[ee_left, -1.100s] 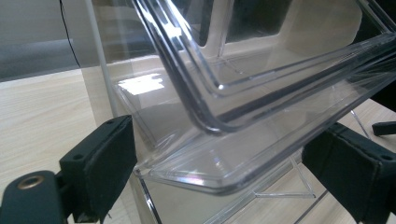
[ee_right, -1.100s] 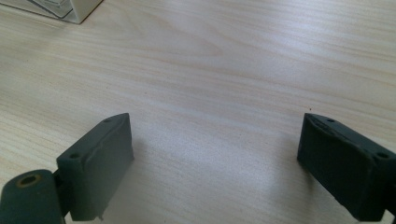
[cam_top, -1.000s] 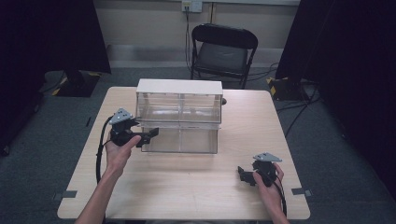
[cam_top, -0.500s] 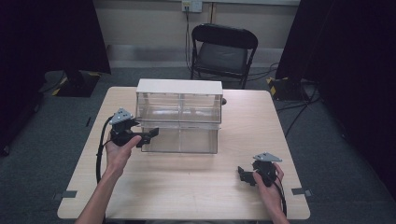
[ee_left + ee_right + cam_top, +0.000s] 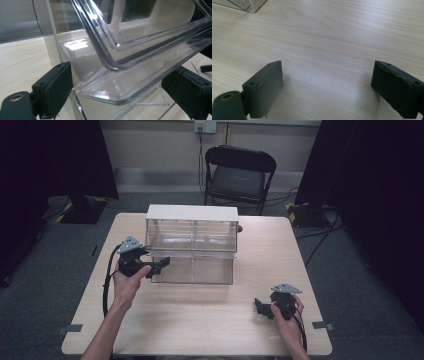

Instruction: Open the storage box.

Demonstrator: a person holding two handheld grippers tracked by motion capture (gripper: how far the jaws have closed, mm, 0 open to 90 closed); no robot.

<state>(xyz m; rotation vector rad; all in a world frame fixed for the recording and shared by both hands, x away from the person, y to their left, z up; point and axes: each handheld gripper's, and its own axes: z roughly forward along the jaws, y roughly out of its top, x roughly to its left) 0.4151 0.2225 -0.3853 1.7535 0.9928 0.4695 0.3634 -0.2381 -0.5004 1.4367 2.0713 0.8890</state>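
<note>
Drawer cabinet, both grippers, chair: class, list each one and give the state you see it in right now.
Clear drawer cabinet: upright on the table; lower drawers pulled out toward the person.
Left gripper: open, jaws either side of the lower left drawer's edge.
Right gripper: open, low over bare tabletop.
Folding chair: unfolded, unoccupied, behind the table.

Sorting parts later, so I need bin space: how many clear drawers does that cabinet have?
4: upper left, upper right, lower left pulled out, lower right pulled out too. Any behind would be hidden.
</note>
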